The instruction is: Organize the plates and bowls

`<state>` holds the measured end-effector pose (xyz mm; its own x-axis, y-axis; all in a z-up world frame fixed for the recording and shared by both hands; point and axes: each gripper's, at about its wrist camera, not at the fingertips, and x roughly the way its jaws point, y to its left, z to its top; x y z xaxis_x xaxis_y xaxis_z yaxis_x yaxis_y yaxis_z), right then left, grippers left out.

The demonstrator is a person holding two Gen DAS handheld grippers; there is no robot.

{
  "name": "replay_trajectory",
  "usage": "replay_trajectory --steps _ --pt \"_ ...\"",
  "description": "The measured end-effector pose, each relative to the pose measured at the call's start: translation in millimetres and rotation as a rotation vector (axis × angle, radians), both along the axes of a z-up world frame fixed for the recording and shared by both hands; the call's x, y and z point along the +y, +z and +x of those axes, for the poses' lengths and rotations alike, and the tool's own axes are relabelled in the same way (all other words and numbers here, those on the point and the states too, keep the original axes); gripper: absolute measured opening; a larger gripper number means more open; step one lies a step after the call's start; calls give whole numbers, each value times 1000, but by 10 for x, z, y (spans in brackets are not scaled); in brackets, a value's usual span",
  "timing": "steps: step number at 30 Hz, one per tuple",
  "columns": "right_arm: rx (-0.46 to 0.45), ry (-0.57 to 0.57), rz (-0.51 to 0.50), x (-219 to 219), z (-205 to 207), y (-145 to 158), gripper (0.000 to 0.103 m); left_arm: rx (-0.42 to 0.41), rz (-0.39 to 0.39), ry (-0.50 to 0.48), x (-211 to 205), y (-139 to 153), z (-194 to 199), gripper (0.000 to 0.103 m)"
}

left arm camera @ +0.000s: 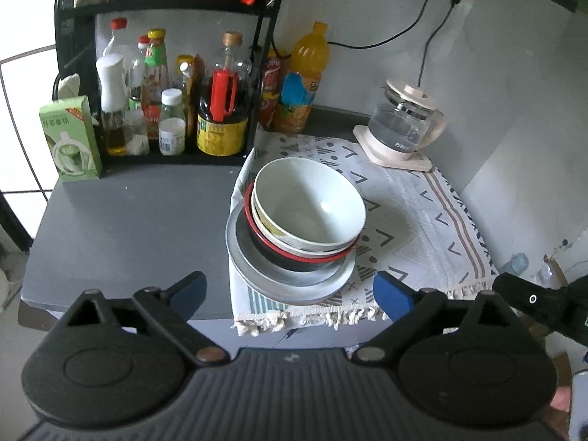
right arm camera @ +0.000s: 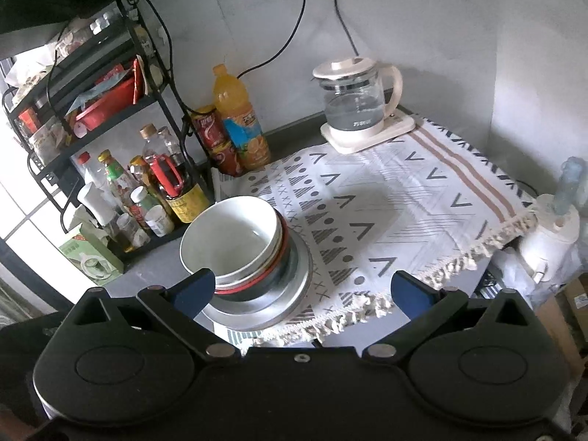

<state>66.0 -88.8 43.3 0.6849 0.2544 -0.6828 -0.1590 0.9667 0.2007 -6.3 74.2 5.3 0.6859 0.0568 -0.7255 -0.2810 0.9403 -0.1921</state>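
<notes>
A stack of dishes stands at the front left of the patterned cloth (left arm camera: 415, 217). A white bowl (left arm camera: 308, 205) is on top, with another white bowl and a red-rimmed black bowl (left arm camera: 290, 255) under it, all on a grey plate (left arm camera: 294, 283). The stack also shows in the right wrist view, with the white bowl (right arm camera: 228, 239) above the grey plate (right arm camera: 290, 294). My left gripper (left arm camera: 290, 294) is open and empty, just in front of the stack. My right gripper (right arm camera: 301, 290) is open and empty, to the right of the stack, its left finger near the bowls.
A black rack (left arm camera: 169, 84) with sauce bottles stands at the back left. An orange drink bottle (left arm camera: 301, 81) and a red can (right arm camera: 213, 136) stand beside it. A glass kettle (left arm camera: 404, 121) on its base sits at the back right. A green carton (left arm camera: 70, 136) stands at the left.
</notes>
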Motion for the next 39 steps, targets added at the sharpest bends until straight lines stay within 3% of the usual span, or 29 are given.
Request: replay_trajectory --steps 9,17,31,39 --pt "-55 -30 -34 -226 -425 129 103 -48 42 -57 -116 184 -369 102" --pt "-95 17 -61 -348 -743 322 103 -75 49 -131 -256 281 -592 102" --pt "-104 41 -94 -377 -1158 378 103 -120 104 -150 -339 403 -859 103" --pt "-132 24 -54 -469 -1369 437 103 -120 57 -159 -340 404 -1005 103"
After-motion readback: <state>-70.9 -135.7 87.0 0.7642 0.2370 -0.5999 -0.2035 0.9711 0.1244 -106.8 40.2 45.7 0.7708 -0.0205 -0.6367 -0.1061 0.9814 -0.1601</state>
